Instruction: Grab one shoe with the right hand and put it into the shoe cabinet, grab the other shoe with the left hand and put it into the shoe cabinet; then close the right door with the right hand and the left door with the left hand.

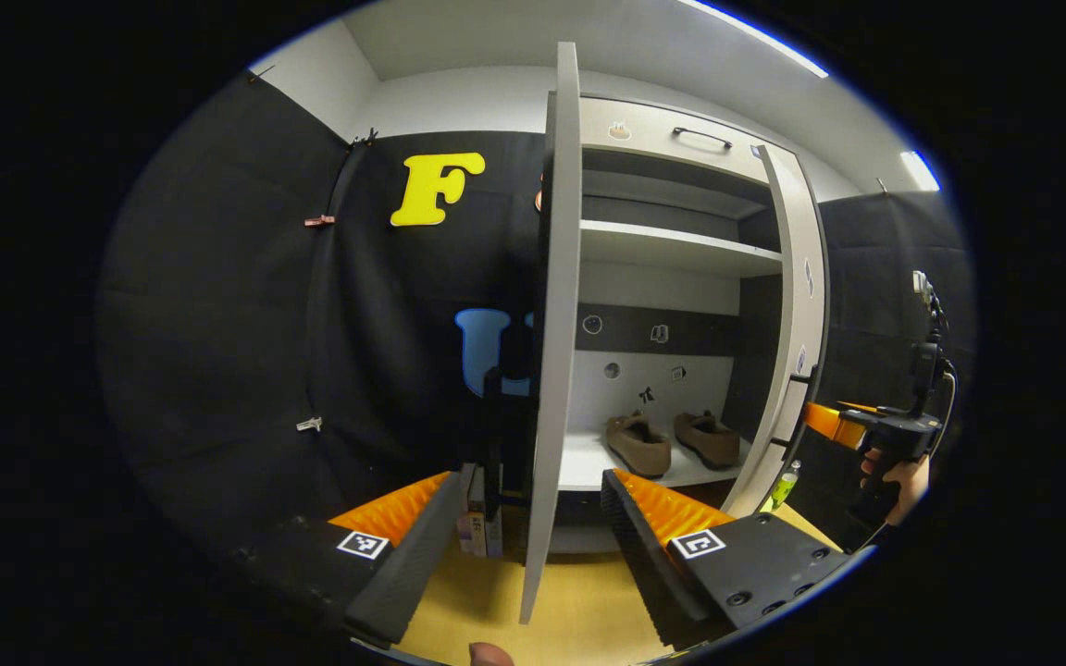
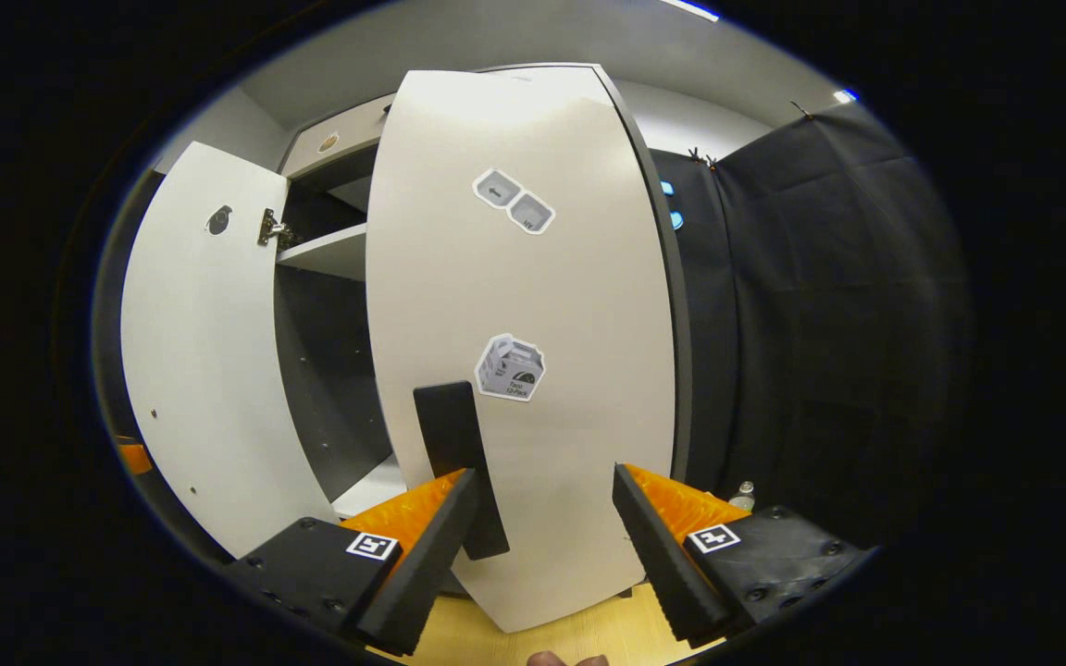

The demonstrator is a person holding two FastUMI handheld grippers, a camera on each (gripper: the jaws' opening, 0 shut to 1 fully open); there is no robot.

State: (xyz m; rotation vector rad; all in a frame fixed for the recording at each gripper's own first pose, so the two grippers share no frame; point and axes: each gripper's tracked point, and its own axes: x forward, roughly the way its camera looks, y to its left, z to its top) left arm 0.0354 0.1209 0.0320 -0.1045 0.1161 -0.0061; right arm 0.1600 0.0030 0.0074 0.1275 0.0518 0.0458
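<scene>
My left claw [image 1: 524,546] has ribbed orange plastic fingers with matt black pads. The shoes [image 1: 672,442] look like soft brown suede. The right door [image 2: 533,351] is smooth matt white, with glossy stickers; the floor [image 1: 579,610] is pale wood.

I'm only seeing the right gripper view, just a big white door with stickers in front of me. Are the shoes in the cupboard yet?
Observer: Yes. In the left gripper view both brown shoes sit side by side on the bottom shelf.
Operator: Is the other door shut?
Observer: No, the left door stands open, edge-on between the left claw's open fingers.
Operator: Where is my own claw from over there?
Observer: The right claw reaches the outer side of the right door, near its lower half, held by a hand.
Operator: Anything near that door's foot?
Observer: A small bottle with a greenish label stands there.
</scene>
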